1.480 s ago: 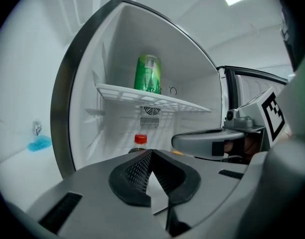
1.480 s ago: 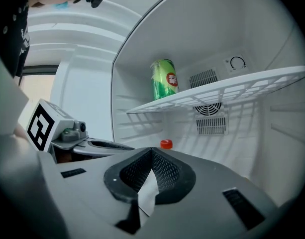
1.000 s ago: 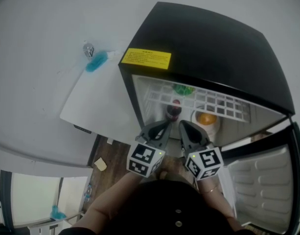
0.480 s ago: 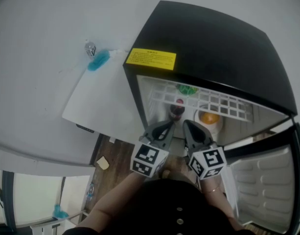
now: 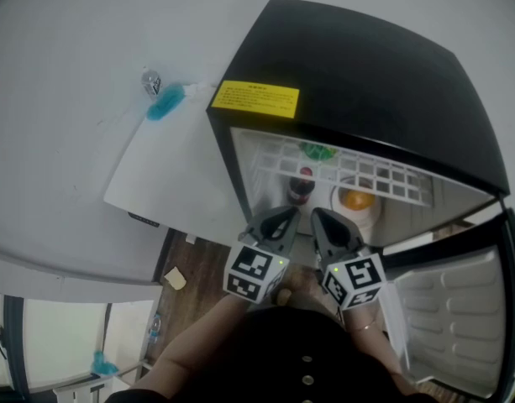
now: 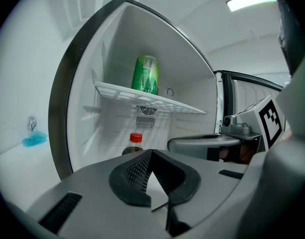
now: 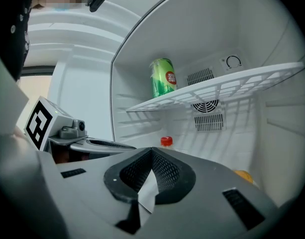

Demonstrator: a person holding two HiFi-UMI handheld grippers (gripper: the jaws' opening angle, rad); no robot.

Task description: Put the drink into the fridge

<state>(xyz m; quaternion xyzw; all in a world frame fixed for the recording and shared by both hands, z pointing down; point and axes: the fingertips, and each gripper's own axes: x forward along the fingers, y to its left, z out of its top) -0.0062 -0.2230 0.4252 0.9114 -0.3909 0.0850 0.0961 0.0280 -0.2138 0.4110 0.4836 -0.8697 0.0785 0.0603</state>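
A: Head view, what's there?
B: A small black fridge (image 5: 366,82), door open. The left gripper (image 5: 284,215) & right gripper (image 5: 319,217) sit side by side, just in front of it. The dark drink bottle w/ red cap (image 5: 301,186) stands upright inside, down low, just past the left jaws' tips, not touching.
A: Left gripper view?
B: Jaws pressed together, nothing btwn them. Bottle is a bit left of the tips, further in. A tall green can (image 6: 145,74) is up above on the white wire shelf (image 6: 162,101).
A: Right gripper view?
B: Jaws together too, empty. Red cap peeks just over the tips. A round orange thing (image 7: 243,175) sits low, right of the jaws.
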